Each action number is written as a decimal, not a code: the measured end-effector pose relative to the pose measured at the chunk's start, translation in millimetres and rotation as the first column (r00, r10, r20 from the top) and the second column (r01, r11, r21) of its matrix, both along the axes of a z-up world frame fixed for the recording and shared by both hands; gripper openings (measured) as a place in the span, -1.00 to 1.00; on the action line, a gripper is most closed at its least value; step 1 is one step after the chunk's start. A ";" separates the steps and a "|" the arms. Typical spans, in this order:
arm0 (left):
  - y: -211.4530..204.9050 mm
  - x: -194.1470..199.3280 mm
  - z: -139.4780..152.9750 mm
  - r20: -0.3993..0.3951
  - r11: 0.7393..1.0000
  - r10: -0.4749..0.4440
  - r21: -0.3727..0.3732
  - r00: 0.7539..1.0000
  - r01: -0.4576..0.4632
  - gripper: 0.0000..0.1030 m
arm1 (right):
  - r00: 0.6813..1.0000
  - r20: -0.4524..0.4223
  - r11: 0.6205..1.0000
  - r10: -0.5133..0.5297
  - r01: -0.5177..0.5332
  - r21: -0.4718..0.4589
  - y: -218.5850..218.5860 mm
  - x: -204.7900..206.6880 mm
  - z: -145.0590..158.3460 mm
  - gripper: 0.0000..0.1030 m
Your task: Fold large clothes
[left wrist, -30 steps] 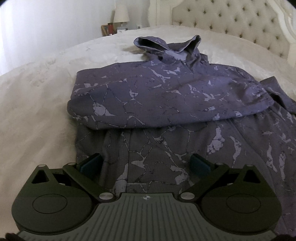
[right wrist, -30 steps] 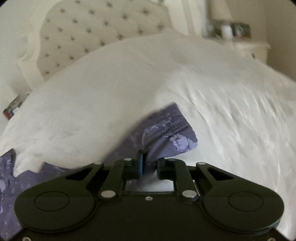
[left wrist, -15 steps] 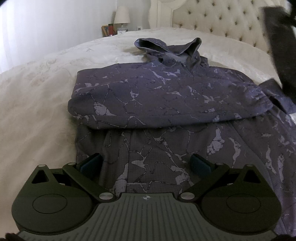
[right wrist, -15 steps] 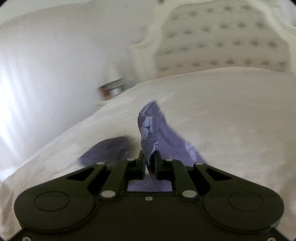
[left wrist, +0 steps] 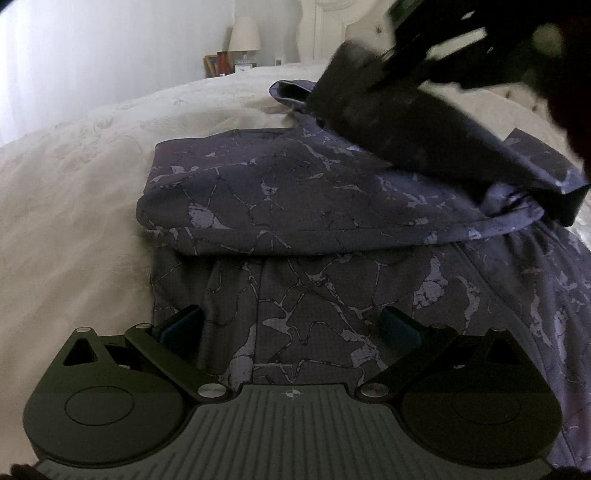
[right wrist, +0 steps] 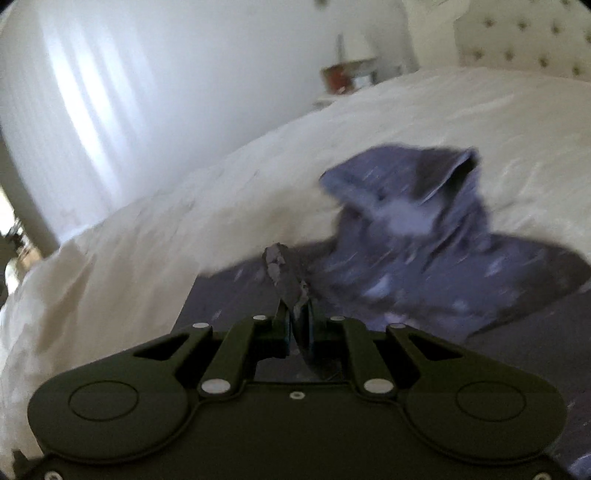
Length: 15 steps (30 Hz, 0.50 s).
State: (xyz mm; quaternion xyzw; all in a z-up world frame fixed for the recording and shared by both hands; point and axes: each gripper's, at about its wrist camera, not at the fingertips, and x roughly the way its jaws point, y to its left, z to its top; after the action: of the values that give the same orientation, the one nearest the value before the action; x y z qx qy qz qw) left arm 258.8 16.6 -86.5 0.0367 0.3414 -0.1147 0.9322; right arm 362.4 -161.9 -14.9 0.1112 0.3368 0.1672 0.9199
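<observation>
Sleeve fold on the purple marble-print hoodie (left wrist: pixel 295 192)
Right gripper (right wrist: pixel 298 325) clamps the sleeve cuff (right wrist: pixel 280 266); left gripper (left wrist: pixel 291 328) hangs open. The thin pinch could slip and bunch the fold.

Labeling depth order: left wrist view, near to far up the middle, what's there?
Left tongs → hoodie body → folded sleeve → hood → nightstand lamp.

Dim window light from the left; right view motion-blurred, edges fisheye-warped.
</observation>
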 end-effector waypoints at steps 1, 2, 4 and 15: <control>0.3 0.2 -0.1 -0.001 1.000 0.000 -0.001 1.000 0.000 1.00 | 1.000 -0.008 1.000 0.023 -0.023 -0.007 9.1 -1.2 -6.6 -0.51; 0.3 0.2 -0.1 -0.001 1.000 0.000 -0.001 1.000 0.000 1.00 | 0.999 -0.012 0.999 0.041 -0.041 -0.009 16.9 -5.7 -8.5 -0.48; -0.1 -0.2 -0.2 -0.002 1.000 0.000 0.001 1.000 0.000 1.00 | 0.996 -0.026 0.997 0.080 -0.081 -0.014 22.6 -5.4 -20.8 -0.08; 1.1 5.4 9.6 -0.039 1.000 -0.015 0.008 0.999 0.015 0.98 | 0.993 0.083 0.993 0.083 -0.076 -0.090 -28.6 -74.1 -14.6 0.52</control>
State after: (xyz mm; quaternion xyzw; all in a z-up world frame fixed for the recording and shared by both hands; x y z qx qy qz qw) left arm 264.2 17.7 -76.9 0.0408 0.3596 -0.1209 0.9243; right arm 288.3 -190.5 -29.5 0.0501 0.3075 0.1936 0.9303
